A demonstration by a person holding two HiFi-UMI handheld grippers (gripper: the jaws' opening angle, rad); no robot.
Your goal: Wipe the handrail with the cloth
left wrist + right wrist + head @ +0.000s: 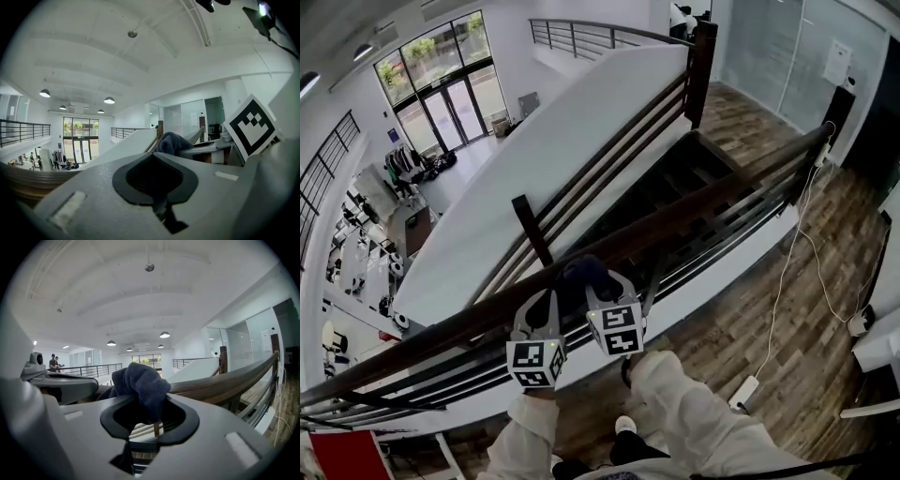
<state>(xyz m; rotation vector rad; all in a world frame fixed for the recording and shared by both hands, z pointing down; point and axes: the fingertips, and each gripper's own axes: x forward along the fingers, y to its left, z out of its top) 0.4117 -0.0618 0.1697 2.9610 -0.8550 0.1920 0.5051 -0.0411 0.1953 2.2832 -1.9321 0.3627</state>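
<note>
A dark wooden handrail [694, 208] runs from the lower left to the upper right in the head view. On top of it lies a bunched dark blue cloth [581, 278]. My right gripper [606, 291] is shut on the cloth [140, 383], which bulges up out of the jaws' cutout, and the handrail [225, 380] stretches away to the right. My left gripper [542, 307] rests at the rail just left of the cloth. Its jaws [155, 183] are shut with nothing between them, and the cloth [171, 142] shows beyond them to the right.
Beyond the rail a stairwell [675, 178] drops away beside a white sloping wall [572, 141]. A dark baluster post [532, 230] stands just behind the grippers, a newel post [701, 66] far up. On the wooden floor lie a white cable [787, 272] and a power strip [743, 392].
</note>
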